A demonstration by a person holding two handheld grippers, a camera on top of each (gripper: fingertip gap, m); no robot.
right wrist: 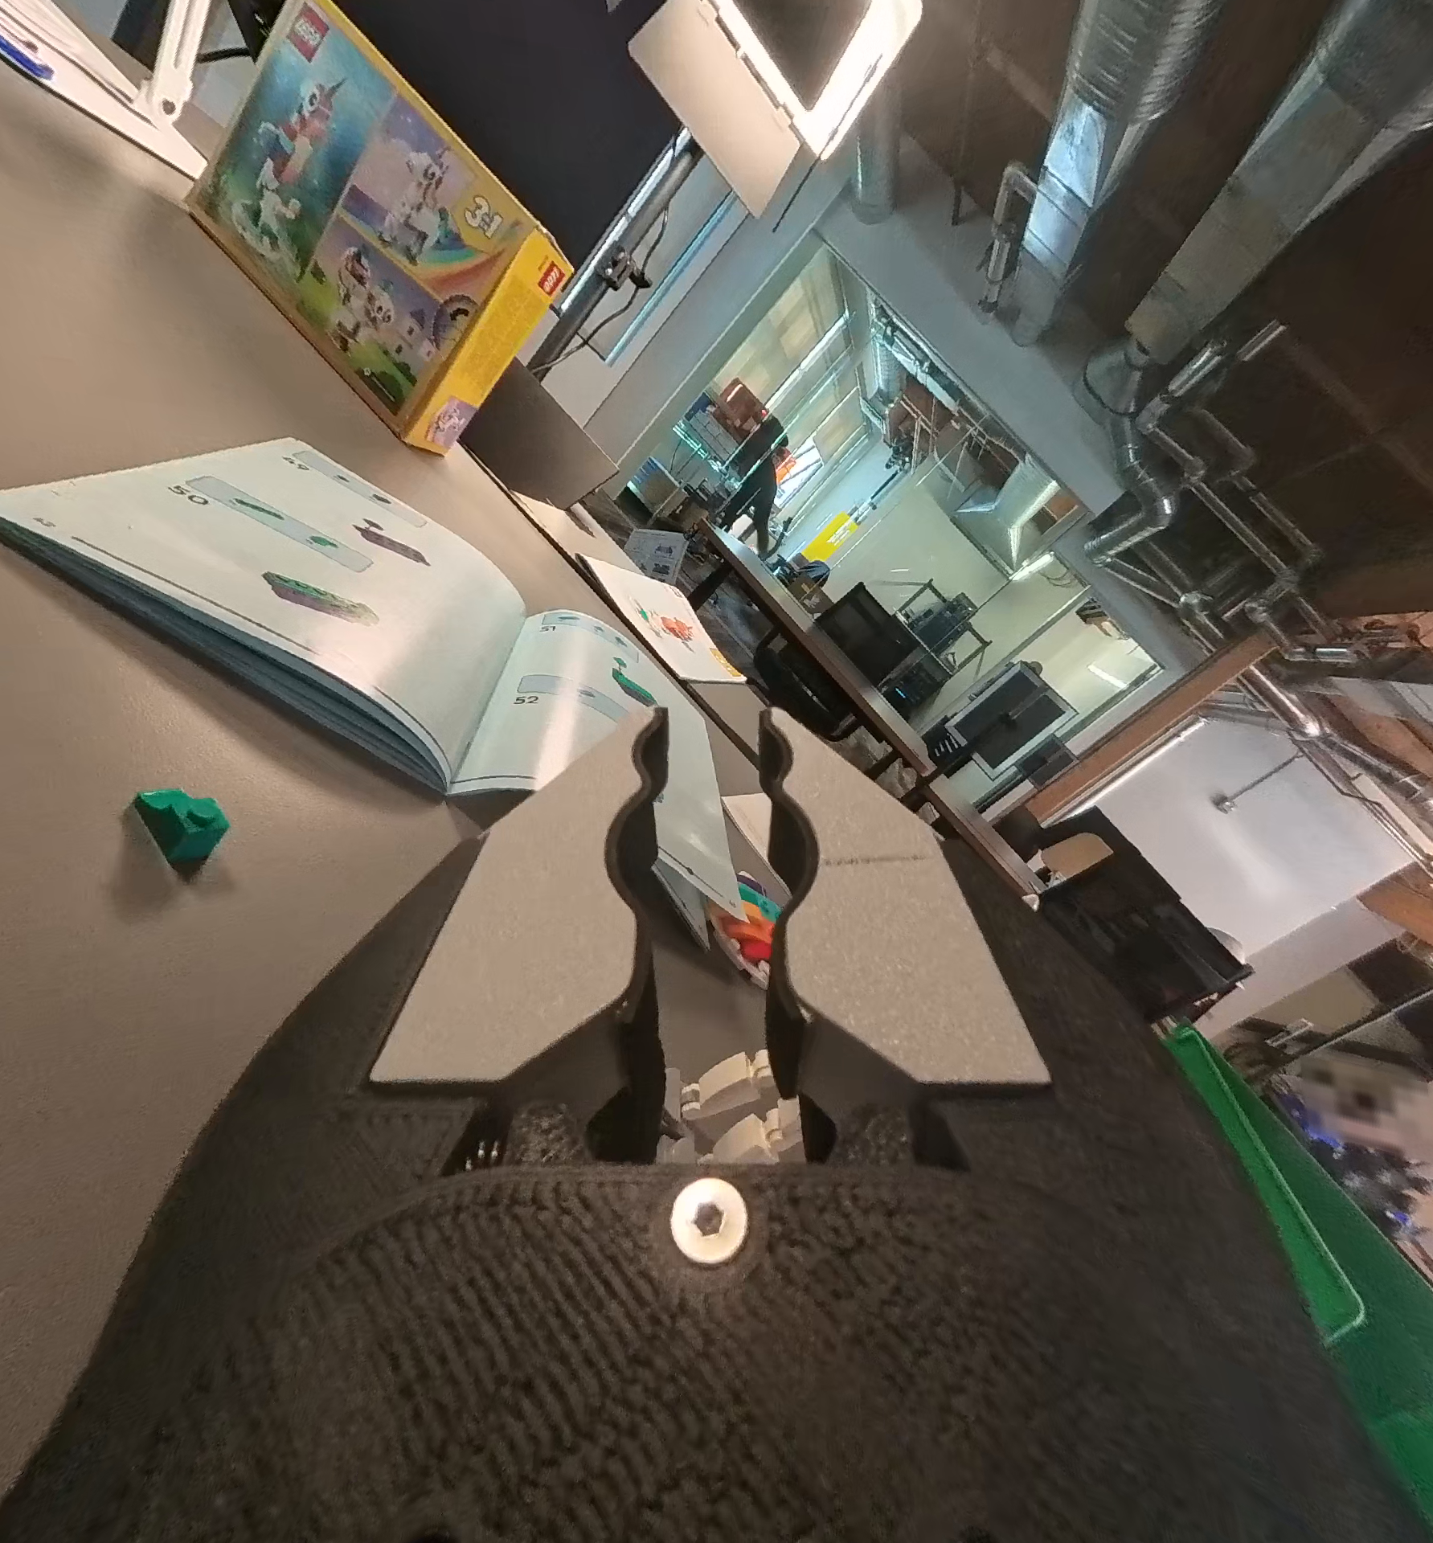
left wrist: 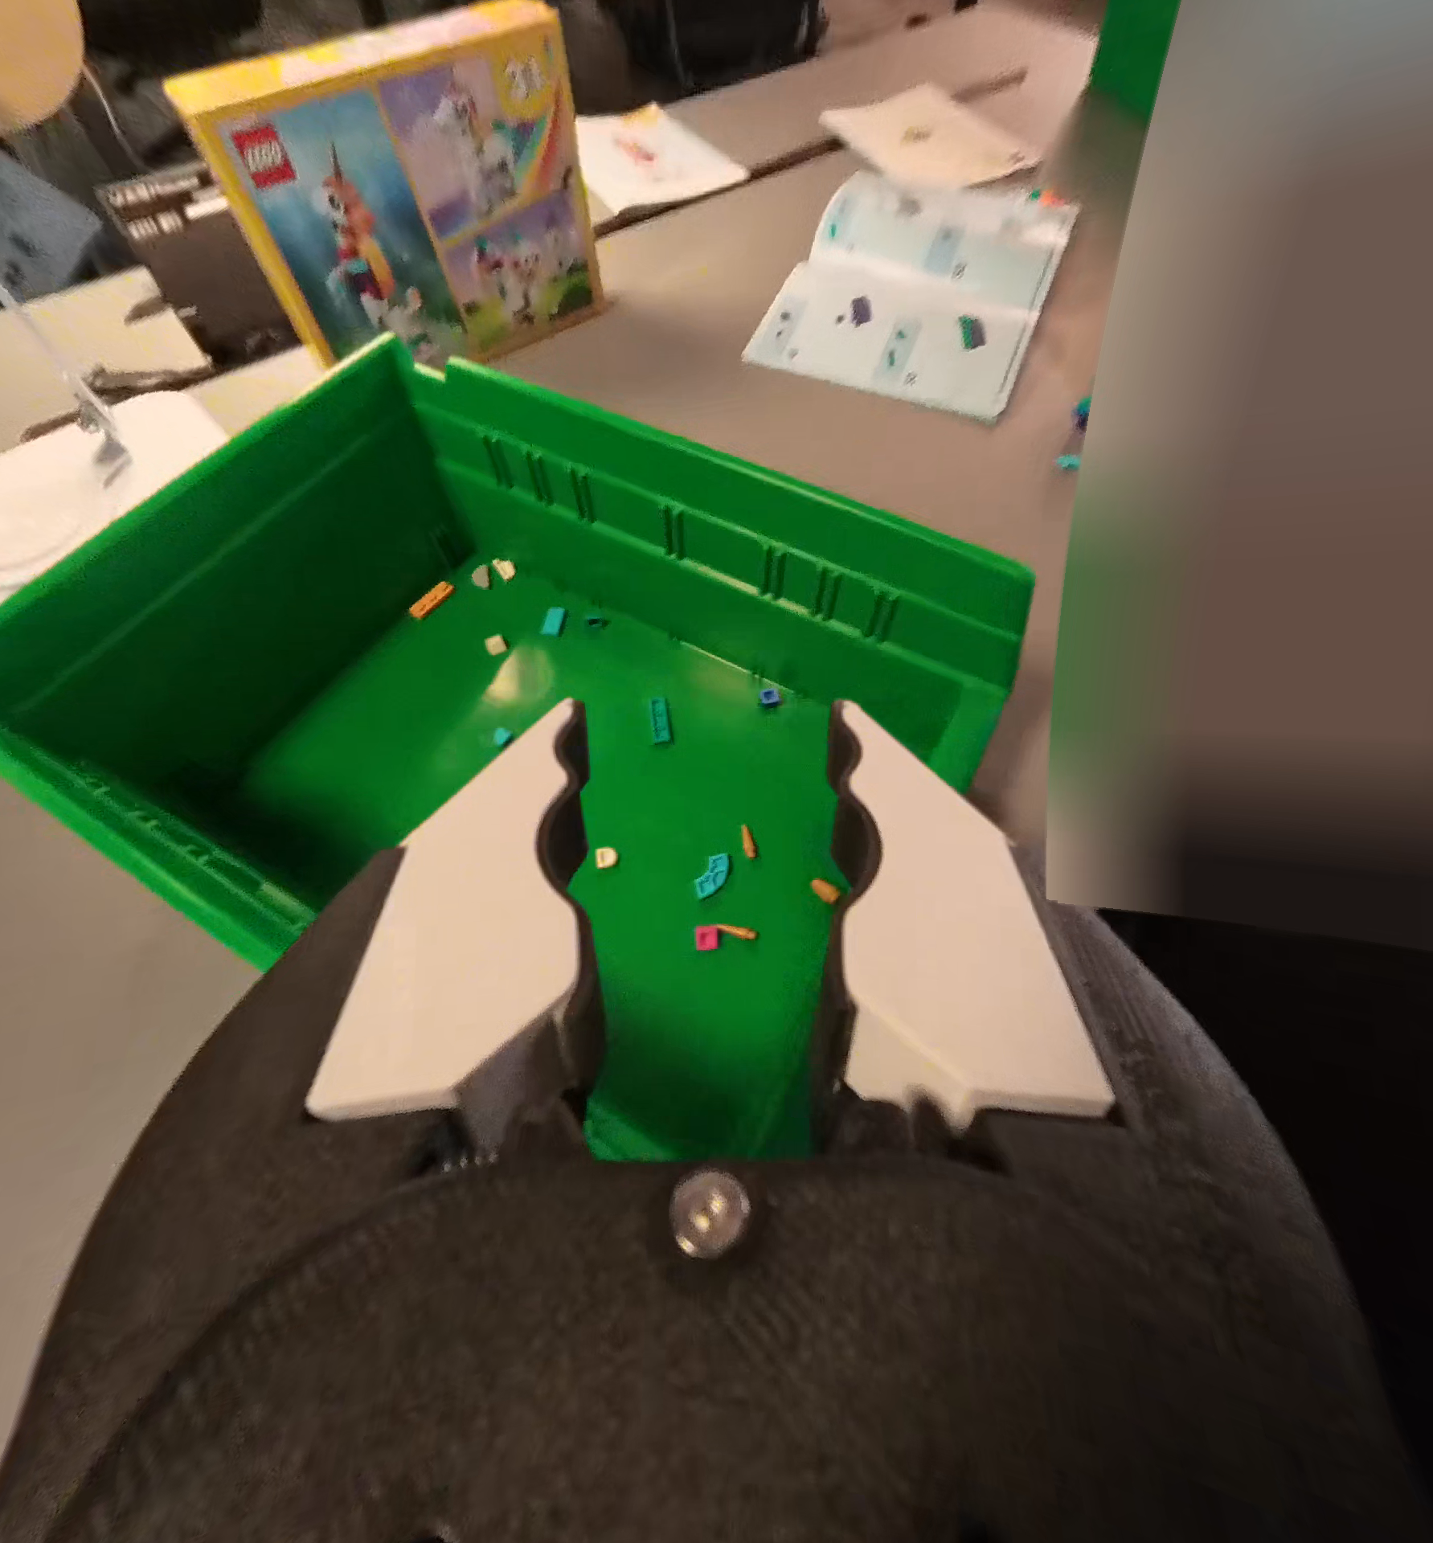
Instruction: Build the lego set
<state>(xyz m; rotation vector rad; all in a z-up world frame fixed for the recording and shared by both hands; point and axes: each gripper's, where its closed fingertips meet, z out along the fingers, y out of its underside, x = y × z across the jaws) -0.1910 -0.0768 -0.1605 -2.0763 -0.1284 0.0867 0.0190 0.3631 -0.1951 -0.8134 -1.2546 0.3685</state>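
Note:
My left gripper [left wrist: 706,714] is open and empty, hanging over a green bin [left wrist: 195,584]. Several small loose lego pieces lie on the bin floor, among them a teal plate [left wrist: 660,720], a curved teal piece [left wrist: 713,877], a pink piece [left wrist: 706,938] and an orange plate [left wrist: 431,599]. My right gripper [right wrist: 713,722] is tilted over the grey table, its jaws narrowly apart. A white lego build [right wrist: 729,1102] sits between the fingers near their base. Coloured parts [right wrist: 750,927] show in the gap farther out. A green slope brick [right wrist: 181,825] lies on the table to the left.
The lego box [left wrist: 395,192] stands behind the bin and also shows in the right wrist view [right wrist: 362,225]. An open instruction booklet [right wrist: 278,601] lies on the table, seen too in the left wrist view [left wrist: 913,301]. The bin's edge [right wrist: 1280,1236] is at lower right. Left tips to right tips: about 50 cm. The green slope brick [right wrist: 181,825] is about 10 cm from my right fingertips and 45 cm from my left. It is some 12 cm from my left tips to the curved teal piece [left wrist: 713,877]. Between my left fingertips and the teal plate [left wrist: 660,720] there is roughly 15 cm.

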